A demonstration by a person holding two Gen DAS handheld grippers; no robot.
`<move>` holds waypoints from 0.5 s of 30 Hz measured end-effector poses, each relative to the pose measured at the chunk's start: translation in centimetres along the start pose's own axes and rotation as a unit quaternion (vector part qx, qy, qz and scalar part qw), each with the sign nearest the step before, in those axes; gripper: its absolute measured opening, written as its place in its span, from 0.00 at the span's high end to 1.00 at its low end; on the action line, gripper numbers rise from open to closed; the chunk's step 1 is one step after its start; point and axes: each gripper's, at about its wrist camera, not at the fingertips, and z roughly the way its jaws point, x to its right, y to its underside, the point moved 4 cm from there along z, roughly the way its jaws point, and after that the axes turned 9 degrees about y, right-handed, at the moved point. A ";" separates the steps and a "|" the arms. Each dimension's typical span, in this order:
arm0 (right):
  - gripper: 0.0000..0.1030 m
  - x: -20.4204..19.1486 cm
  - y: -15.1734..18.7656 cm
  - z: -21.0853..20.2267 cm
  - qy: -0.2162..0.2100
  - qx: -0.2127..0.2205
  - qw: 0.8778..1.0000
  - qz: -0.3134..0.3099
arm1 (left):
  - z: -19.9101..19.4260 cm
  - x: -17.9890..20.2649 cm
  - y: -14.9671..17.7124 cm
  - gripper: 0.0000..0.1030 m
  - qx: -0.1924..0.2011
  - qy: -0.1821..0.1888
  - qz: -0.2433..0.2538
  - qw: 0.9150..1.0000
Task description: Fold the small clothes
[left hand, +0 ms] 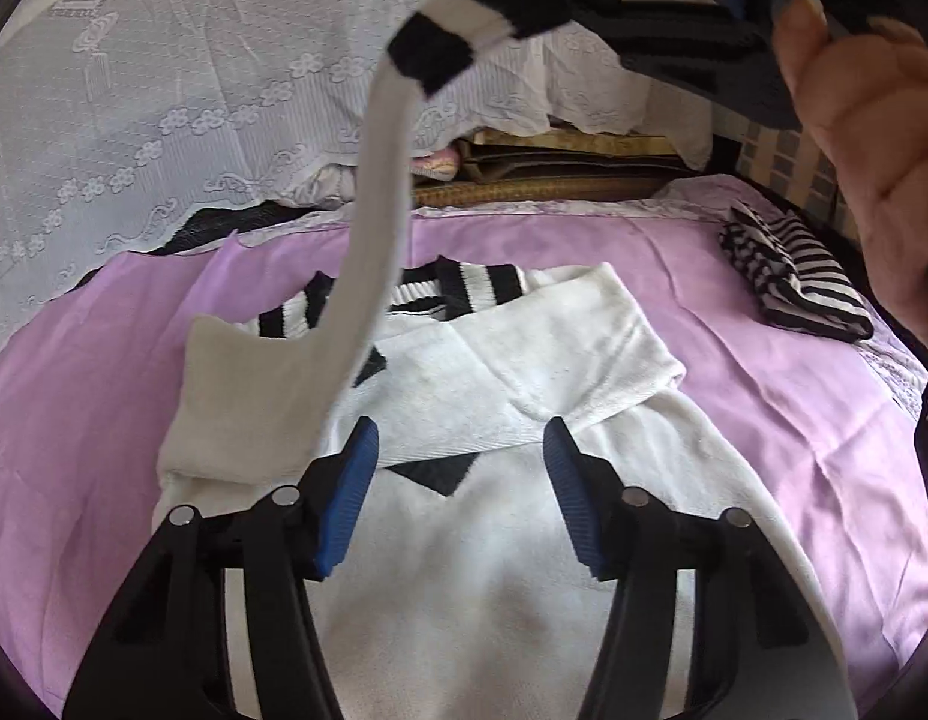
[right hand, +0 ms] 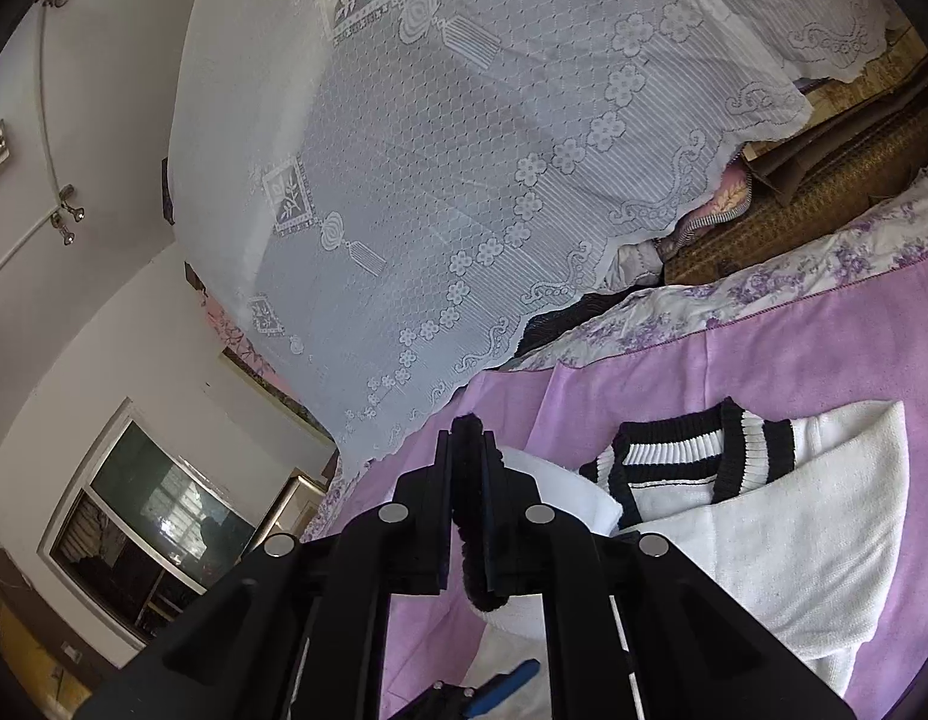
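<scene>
Sweater (left hand: 493, 570) is a small white knit with a black-and-white striped collar (left hand: 464, 285) and black diamond patches, lying flat on the purple sheet (left hand: 763, 420) right under and ahead of the left gripper (left hand: 458, 480), whose blue-padded jaws are spread wide with nothing in them. One sleeve is already folded across the chest. The other sleeve (left hand: 374, 252) is pulled up off the sheet, its striped cuff (left hand: 458, 30) clamped tight in the right gripper (right hand: 466, 480) above and ahead of the left one. A striped folded piece (left hand: 787, 276) sits off to the right.
</scene>
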 end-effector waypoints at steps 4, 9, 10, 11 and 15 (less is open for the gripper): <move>0.92 -0.7 -0.2 0.0 0.003 -0.001 1.000 0.001 | 3.9 -1.5 -2.6 0.49 -0.017 0.055 -0.039 0.998; 0.92 -0.4 -0.8 -0.7 0.018 0.008 1.000 0.002 | 7.6 -7.0 -2.3 0.61 -0.054 -0.100 -0.074 0.991; 0.92 -0.3 -0.8 -0.8 0.019 0.011 1.000 0.000 | 7.2 -8.4 -1.8 0.59 -0.057 -0.130 -0.091 0.986; 0.92 -0.1 -0.7 -0.7 0.020 0.012 1.000 0.000 | 6.7 -9.6 -1.3 0.54 -0.057 -0.140 -0.109 0.982; 0.92 2.3 1.1 0.7 0.062 0.006 0.998 -0.005 | 5.9 -12.6 1.2 0.42 -0.092 -0.139 -0.153 0.974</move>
